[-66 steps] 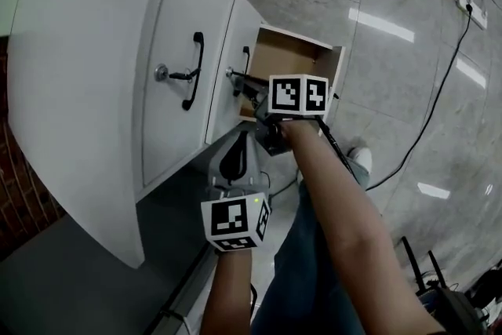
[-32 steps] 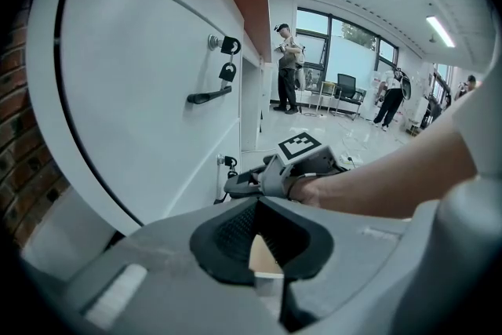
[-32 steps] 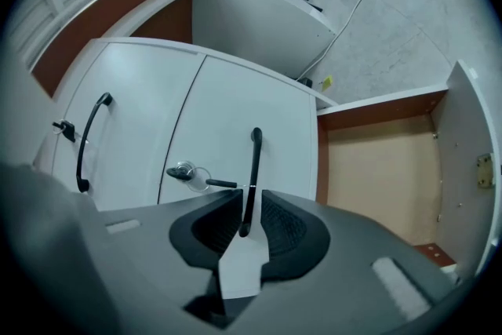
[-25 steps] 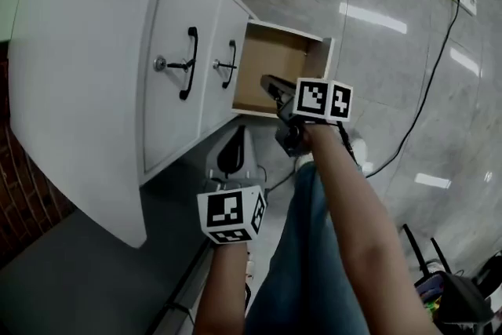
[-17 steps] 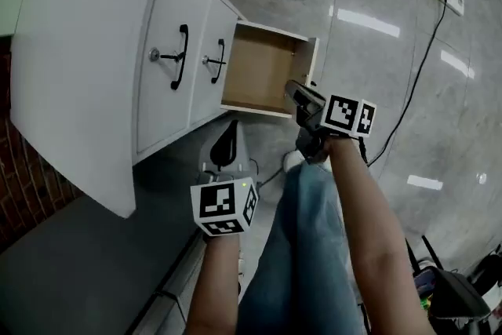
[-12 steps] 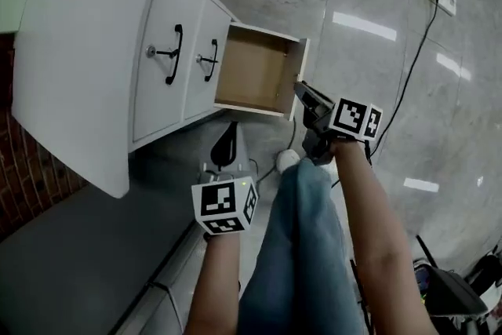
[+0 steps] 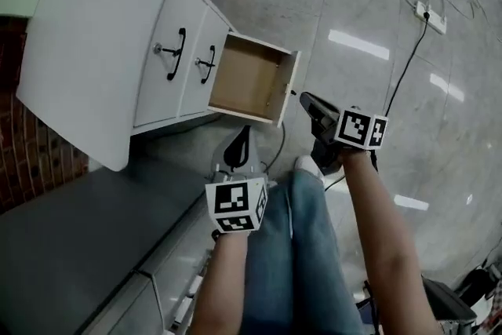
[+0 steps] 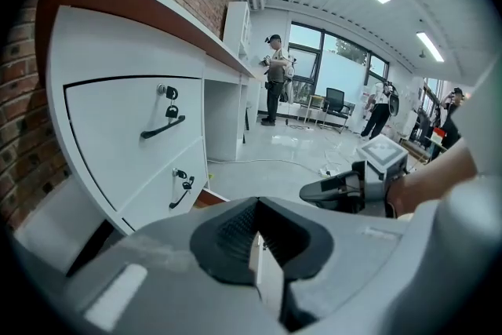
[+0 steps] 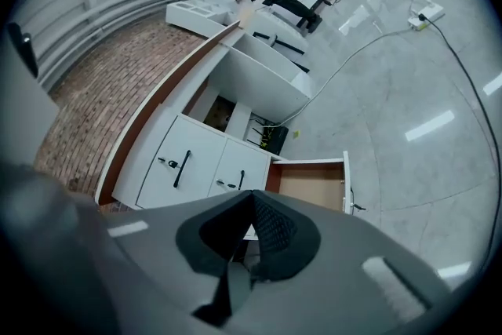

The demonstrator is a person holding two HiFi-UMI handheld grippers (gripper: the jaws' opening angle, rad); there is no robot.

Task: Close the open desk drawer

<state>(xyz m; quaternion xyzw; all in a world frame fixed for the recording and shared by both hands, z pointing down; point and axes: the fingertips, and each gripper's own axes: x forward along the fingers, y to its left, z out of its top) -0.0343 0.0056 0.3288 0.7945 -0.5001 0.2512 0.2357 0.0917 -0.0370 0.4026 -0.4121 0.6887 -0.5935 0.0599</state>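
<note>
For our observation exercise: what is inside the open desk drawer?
The drawer shows only its bare brown floor; no contents visible. Any part still under the desk is covered.

The glossy grey floor bears a white desk at ten o'clock and a power strip at two.

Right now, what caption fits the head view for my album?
Both shut, the left gripper and right gripper hang clear of the open drawer in the white desk.
</note>
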